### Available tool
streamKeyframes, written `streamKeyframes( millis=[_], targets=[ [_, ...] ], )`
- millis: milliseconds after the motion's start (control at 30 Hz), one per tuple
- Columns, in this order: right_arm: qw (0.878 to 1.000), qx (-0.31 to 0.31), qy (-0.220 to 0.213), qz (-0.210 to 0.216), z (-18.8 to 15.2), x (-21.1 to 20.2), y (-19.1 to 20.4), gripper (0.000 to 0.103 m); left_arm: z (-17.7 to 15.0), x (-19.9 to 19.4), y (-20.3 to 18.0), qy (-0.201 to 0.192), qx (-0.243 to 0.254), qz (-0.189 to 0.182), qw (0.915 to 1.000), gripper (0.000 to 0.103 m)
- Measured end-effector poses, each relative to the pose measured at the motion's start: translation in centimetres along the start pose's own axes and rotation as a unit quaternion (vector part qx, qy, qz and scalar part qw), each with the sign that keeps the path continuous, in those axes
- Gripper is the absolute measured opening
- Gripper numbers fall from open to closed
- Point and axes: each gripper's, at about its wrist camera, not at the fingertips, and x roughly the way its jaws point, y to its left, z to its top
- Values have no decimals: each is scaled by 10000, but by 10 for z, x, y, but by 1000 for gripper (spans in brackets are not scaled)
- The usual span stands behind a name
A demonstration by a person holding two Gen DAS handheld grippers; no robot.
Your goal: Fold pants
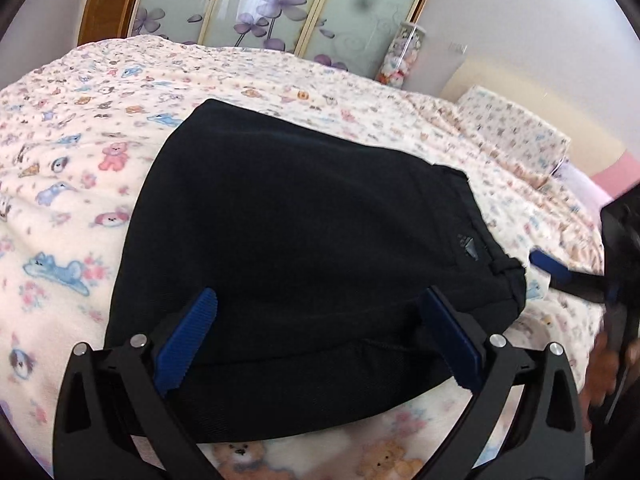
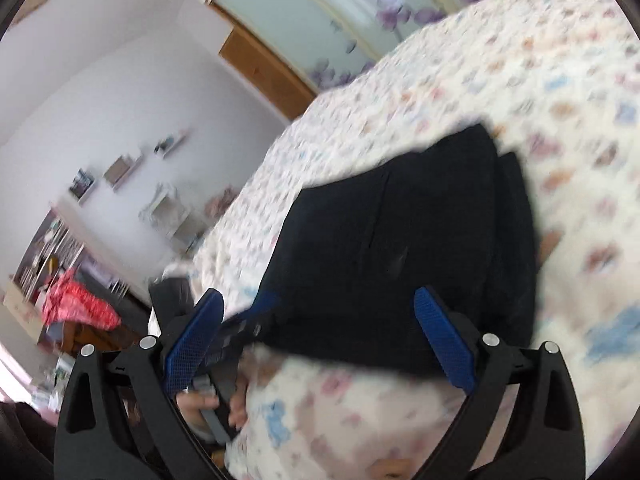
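Observation:
Black pants (image 1: 304, 248) lie folded into a compact stack on the animal-print bedspread (image 1: 72, 152). A small logo shows near the waistband at the right. My left gripper (image 1: 320, 332) is open and empty, its blue fingers (image 1: 192, 328) hovering over the near edge of the pants. My right gripper (image 2: 320, 336) is open and empty too, above the near edge of the pants (image 2: 400, 248) in a blurred view. The right gripper's blue finger also shows at the right edge of the left wrist view (image 1: 552, 266), beside the waistband. The left gripper and the hand holding it show in the right wrist view (image 2: 240, 328).
A matching pillow (image 1: 512, 128) and a pink one (image 1: 616, 168) lie at the bed's far right. A tube of plush toys (image 1: 400, 56) stands by the flowered glass wardrobe doors (image 1: 280, 8). A red garment (image 2: 76, 304) and shelves (image 2: 52, 248) are beyond the bed.

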Motion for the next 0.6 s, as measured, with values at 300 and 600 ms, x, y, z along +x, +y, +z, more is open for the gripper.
streamKeyframes(
  millis=[300, 600],
  targets=[
    [9894, 1115, 653, -658, 43, 17, -77, 74, 0, -1, 1, -39, -25, -46, 10000, 101],
    [9904, 621, 1054, -649, 28, 43, -59, 72, -1, -7, 2, -157, -127, -188, 9996, 101]
  ],
)
